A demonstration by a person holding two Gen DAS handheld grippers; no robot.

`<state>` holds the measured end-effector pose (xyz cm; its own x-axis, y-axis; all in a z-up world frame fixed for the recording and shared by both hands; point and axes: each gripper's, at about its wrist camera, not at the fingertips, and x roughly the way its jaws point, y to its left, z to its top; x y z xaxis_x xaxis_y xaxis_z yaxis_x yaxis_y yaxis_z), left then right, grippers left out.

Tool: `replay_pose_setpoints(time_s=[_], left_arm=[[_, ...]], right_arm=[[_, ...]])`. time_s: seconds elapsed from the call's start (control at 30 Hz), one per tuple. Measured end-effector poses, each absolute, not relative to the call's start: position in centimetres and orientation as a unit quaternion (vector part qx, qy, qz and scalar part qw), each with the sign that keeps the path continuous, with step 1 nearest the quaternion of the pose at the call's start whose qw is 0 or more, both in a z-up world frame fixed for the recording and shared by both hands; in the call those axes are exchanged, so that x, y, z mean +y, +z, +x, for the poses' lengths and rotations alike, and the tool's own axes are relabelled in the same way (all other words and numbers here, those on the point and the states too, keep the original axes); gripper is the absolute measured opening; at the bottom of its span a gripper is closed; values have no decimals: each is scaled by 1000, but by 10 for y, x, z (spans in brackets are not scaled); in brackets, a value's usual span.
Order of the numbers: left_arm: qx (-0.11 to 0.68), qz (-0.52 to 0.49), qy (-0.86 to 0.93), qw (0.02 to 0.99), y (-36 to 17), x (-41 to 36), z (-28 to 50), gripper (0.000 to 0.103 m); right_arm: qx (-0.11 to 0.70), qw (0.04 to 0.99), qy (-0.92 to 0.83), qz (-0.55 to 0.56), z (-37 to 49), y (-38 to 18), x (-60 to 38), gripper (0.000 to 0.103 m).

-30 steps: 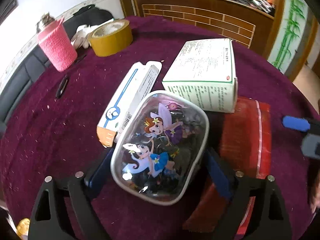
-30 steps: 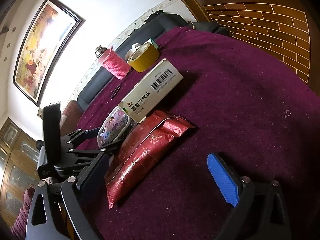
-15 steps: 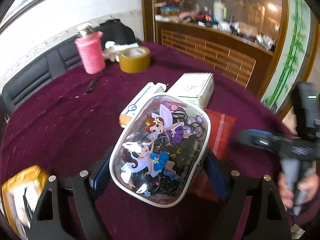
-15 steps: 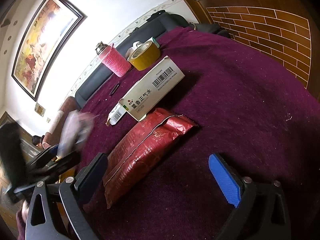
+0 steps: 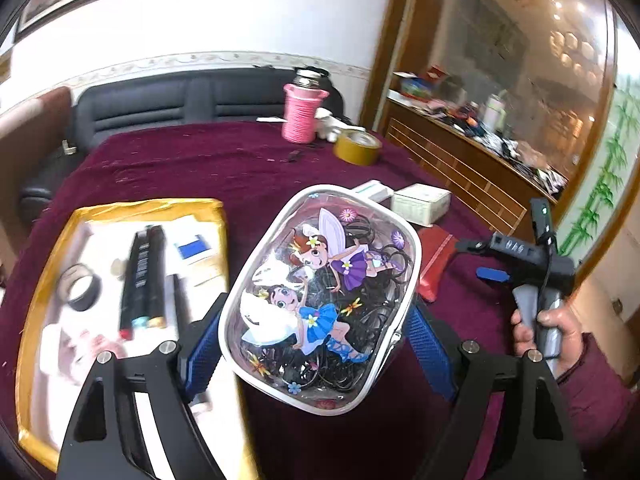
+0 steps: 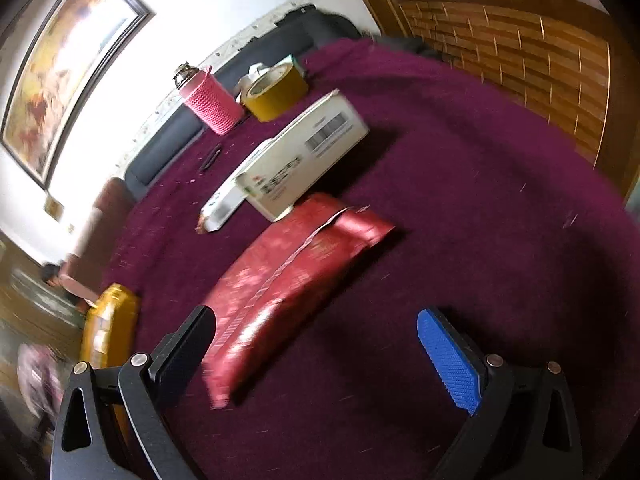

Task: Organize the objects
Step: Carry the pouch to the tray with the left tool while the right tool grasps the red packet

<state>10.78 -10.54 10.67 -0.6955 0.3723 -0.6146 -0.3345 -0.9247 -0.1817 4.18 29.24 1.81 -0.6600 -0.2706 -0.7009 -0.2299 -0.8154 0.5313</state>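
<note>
Burgundy cloth covers the tabletop [image 6: 460, 184]; at its left edge sits a gold-rimmed tray [image 5: 132, 210] holding markers and a tape ring; a red foil packet [image 6: 288, 280] lies near the middle, touching a white medicine box [image 6: 304, 152], with a flatter white box [image 6: 224, 204] just beside that; a pink knitted bottle [image 5: 300, 114] and a yellow tape roll [image 5: 358, 148] stand further back; the left tongs [image 5: 316, 332] pinch a clear fairy-print pouch [image 5: 320, 296] lifted above the cloth beside the tray; the right tongs [image 6: 320, 356] are spread wide, holding nothing, over the packet's near end.
</note>
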Motion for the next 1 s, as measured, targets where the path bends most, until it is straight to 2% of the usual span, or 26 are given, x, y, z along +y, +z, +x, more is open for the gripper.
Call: replay_pose_setpoints(time_s=[0.1,0.27,0.67,0.77,0.83,0.93,1.0], left_arm=[[-30,-327,928,176,106,-124,120,83],[-24,-311,938,148,105,-149,133,83],[-58,-316,942,99,92,-211,148,83],[-69,-320,940,90,88,-221,151,83],[-74,-323,940,85,86,-225,153,83],[-76,-327,938,84,84,-226,153,83],[-74,-327,938,83,83,-224,153,83]], right_arm=[[-335,20,-838,431,30,16,284,103],[-317,-2,-837,447,6,19,254,103],[-135,-136,-860,473,-40,12,183,102],[-98,-151,-865,469,-40,11,182,92],[-105,-143,-868,465,-33,14,187,77],[-113,-113,-869,469,-23,18,194,67],[-128,-90,-868,472,-13,20,199,64]])
